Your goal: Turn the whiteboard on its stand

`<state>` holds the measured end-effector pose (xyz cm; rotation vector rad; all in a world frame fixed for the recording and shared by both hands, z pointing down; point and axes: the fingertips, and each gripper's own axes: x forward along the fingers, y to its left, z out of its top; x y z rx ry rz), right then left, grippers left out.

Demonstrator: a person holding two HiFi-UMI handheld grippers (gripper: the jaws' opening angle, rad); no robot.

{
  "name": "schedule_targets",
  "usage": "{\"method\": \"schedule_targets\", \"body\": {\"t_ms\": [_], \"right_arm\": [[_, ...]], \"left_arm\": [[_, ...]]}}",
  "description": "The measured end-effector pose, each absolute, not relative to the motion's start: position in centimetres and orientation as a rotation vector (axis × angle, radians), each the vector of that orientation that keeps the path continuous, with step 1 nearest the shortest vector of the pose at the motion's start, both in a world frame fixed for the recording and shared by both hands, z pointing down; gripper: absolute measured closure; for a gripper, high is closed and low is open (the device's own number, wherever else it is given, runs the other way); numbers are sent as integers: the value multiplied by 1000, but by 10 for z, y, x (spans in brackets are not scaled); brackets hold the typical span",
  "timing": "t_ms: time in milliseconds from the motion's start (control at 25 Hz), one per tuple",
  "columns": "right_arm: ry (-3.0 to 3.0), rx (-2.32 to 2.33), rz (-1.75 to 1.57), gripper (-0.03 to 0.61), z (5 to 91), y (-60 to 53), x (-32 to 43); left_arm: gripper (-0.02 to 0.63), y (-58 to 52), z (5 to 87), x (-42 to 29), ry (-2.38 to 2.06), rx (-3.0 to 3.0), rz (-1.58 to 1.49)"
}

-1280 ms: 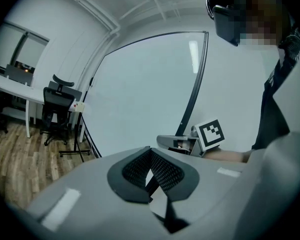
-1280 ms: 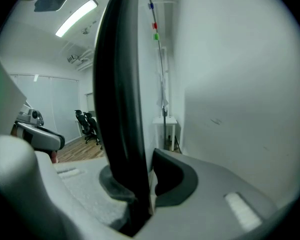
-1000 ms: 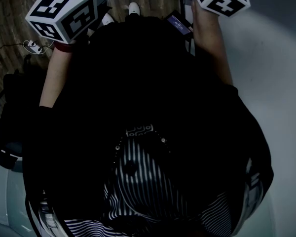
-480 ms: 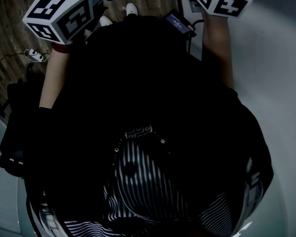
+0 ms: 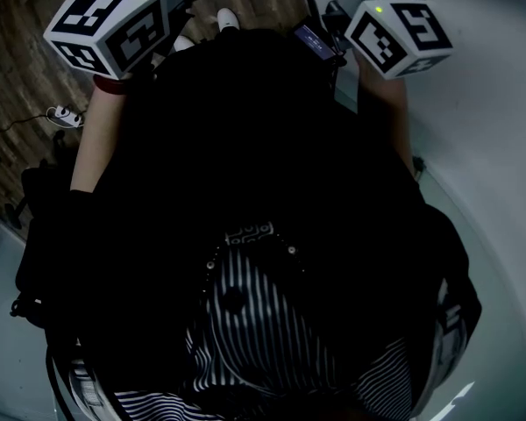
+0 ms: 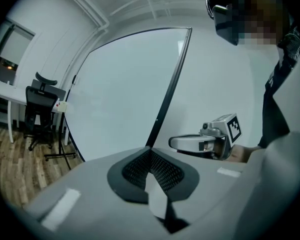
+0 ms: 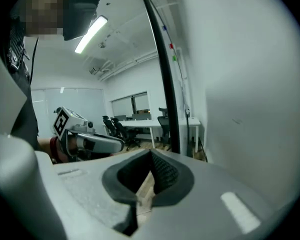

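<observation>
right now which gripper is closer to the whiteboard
Right, likely. The right gripper, jaws closing shut on nothing, sits beside the whiteboard, whose face fills its view's right side. The left gripper is over the wooden floor, farther from it.

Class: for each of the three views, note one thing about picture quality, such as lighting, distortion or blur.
Head view: dim, and the person's dark top swallows most detail. Left gripper view: wide-angle distortion bows the edge of the whiteboard, and the corners go black. Right gripper view: the ceiling light glares, and the near board surface is soft and featureless.
</observation>
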<state>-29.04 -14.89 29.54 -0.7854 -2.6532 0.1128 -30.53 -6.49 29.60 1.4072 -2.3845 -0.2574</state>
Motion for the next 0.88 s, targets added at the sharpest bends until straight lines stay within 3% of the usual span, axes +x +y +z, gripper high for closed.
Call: {"method": "schedule_targets", "body": {"t_ms": [400,680,880], "right_arm": [[-2601,-902,172,577,296,-93,-301],[-2513,-1001,166,577,369,-68,-262],[-2464,-1038,91,577,327,-39,-250]], "left_arm": [[611,-27,301,-312,-2395,1371,-318],[611,-19,376,-271,-2392,1295,-365],[611,9,338,-264,-2409,1284,-392]]}}
